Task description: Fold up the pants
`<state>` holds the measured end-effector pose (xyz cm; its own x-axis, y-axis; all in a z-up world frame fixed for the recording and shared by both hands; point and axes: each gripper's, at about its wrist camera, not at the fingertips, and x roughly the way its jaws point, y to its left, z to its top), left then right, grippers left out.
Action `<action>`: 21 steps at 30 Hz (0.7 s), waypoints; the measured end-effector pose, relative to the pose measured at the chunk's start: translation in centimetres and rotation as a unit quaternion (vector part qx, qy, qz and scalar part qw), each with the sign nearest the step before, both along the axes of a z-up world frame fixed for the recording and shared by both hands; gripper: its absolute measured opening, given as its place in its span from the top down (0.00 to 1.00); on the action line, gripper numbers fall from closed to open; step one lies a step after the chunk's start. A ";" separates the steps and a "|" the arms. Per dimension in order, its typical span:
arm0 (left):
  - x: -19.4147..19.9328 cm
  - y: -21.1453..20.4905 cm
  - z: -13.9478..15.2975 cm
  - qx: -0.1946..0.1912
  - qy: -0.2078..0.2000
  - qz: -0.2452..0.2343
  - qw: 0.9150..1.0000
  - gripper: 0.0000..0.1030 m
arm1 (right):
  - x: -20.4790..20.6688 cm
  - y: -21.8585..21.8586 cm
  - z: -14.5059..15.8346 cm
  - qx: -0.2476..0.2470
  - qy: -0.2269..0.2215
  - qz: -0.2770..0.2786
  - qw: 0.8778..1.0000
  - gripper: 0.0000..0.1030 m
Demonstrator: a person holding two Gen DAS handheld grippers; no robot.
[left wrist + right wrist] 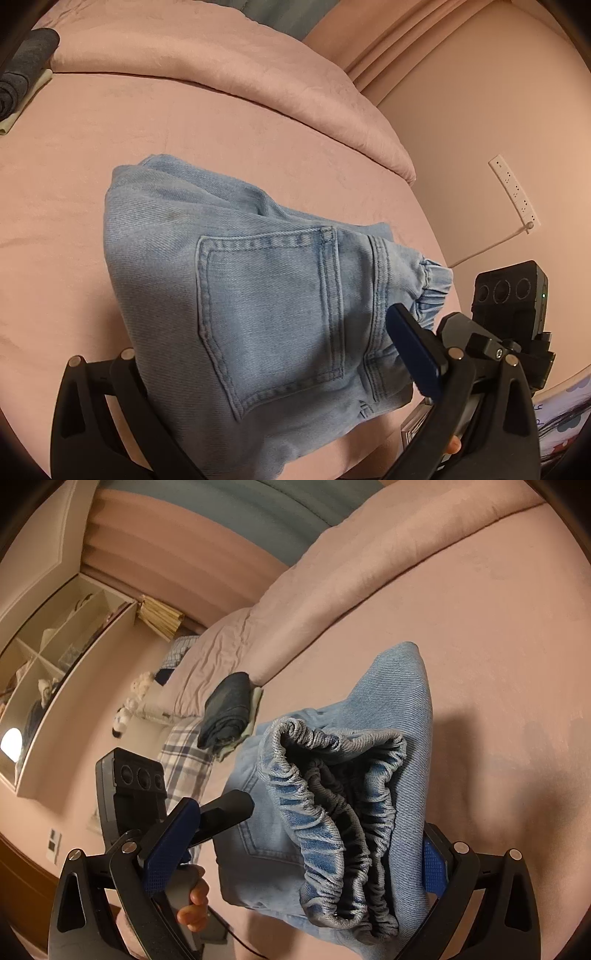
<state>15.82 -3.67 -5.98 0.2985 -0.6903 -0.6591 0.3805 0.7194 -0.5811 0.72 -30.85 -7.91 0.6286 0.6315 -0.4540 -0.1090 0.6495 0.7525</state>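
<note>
Nearest me, my left tool (pixel 258 384) and right tool (pixel 295 864) each stand wide with the folded light-blue pants (pixel 236 288) between their fingers, lifted over the pink bed (pixel 74 192). Farther off, a dark folded garment (pixel 227 709) lies by the bed's edge beside the bunched duvet (pixel 229 70).

left hand-held gripper (pixel 258 373): spread wide | right hand-held gripper (pixel 295 849): spread wide

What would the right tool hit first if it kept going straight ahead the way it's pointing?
The light blue jeans already between its fingers; the right tool is around the gathered waistband. Beyond them lies the pink bed, though depth is hard to judge.
</note>
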 end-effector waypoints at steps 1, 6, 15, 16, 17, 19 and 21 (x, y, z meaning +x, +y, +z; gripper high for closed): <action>-0.2 0.1 0.0 -0.001 -0.001 0.001 1.000 0.03 | 0.0 0.2 0.1 -0.001 0.000 0.001 1.000 0.00; -0.4 0.2 -0.1 -0.004 -0.003 0.005 1.000 0.03 | 0.1 0.6 0.2 -0.007 0.000 0.006 1.000 0.00; -0.9 1.2 -0.1 -0.016 -0.006 0.015 1.000 0.03 | 0.8 1.0 0.6 -0.018 0.002 0.017 1.000 0.00; -0.9 1.2 -0.1 -0.018 -0.005 0.016 1.000 0.03 | 0.9 1.1 0.6 -0.020 0.003 0.019 1.000 0.00; -1.0 1.5 -0.3 -0.020 -0.004 0.019 1.000 0.03 | 0.9 1.3 0.6 -0.022 0.003 0.021 1.000 0.00; -1.1 2.0 -0.4 -0.023 -0.002 0.022 1.000 0.03 | 1.2 1.7 0.7 -0.028 0.006 0.026 0.999 0.00; -1.2 2.7 -0.7 -0.027 0.002 0.027 0.999 0.03 | 1.4 2.0 0.8 -0.033 0.007 0.031 0.999 0.00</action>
